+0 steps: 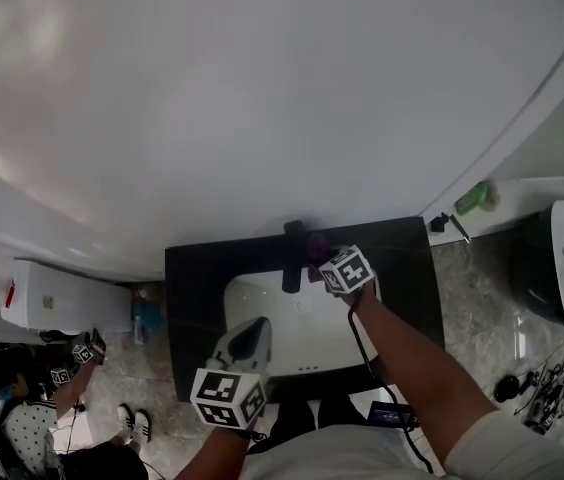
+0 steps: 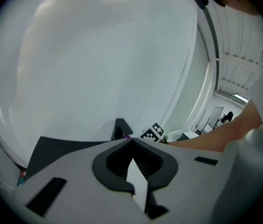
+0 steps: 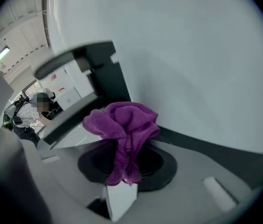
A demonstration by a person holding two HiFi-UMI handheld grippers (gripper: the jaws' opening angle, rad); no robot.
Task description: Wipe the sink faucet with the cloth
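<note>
Head view: purple cloth held beside the faucet

A pale wall [image 1: 262, 88] is seen above a dark surface [image 1: 194, 298], into which a white sink [image 1: 307, 333] is set. A black faucet [image 1: 293, 254] stands at the sink's 12 o'clock rim. The left gripper [image 1: 255, 330] is held over the sink's 8 o'clock side, its jaws clenched on nothing. The right gripper [image 1: 327, 260] is at the faucet's 3 o'clock, its jaws clamped on a bunched purple cloth [image 3: 122, 125]; contact with the faucet cannot be told.
</note>
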